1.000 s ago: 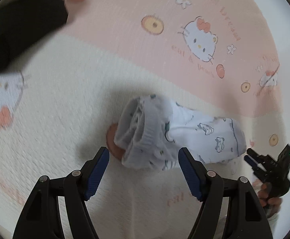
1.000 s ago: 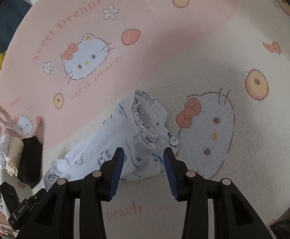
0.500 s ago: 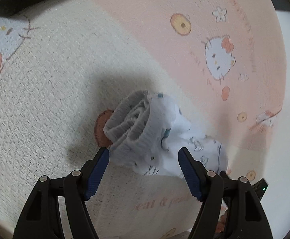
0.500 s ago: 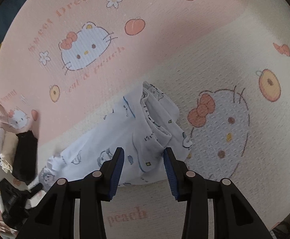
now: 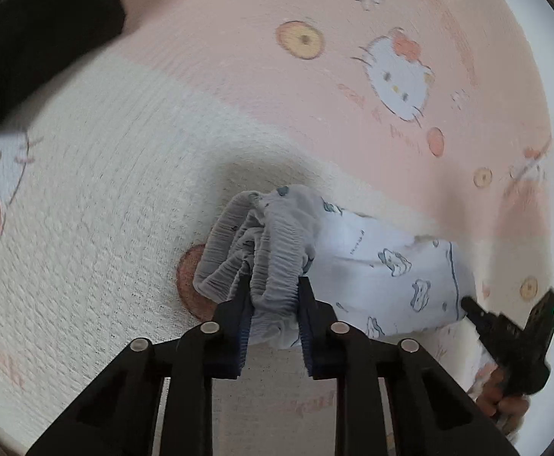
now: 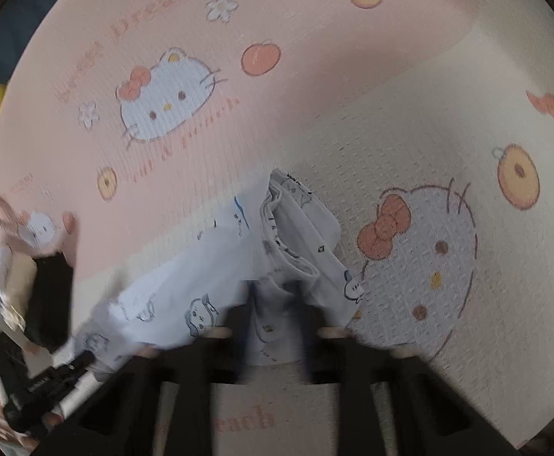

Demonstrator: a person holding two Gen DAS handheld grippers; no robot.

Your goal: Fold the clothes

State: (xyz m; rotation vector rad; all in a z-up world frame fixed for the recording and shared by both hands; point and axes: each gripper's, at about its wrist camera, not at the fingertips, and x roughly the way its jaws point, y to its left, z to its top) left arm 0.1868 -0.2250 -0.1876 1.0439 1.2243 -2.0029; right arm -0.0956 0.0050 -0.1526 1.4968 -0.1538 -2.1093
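Because folding needs both ends controlled, the left gripper (image 5: 273, 315) is closing on the gathered waistband of the small white cartoon-print cotton trousers (image 5: 372, 266) — the right gripper (image 6: 277, 326) clamped on the opposite end (blurred) — over the pink-and-cream quilted mat (image 5: 124, 190).

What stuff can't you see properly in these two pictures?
- Right wrist view: the right gripper is smeared by motion blur, so how its fingers pinch the white printed garment is unclear.
- Left wrist view: the garment's elastic band disappears between the left gripper's closing fingers.
- Right wrist view: the stacked clothes at the left are cut off and blurred.
- Both views: the mat lettering is too blurry to read fully.
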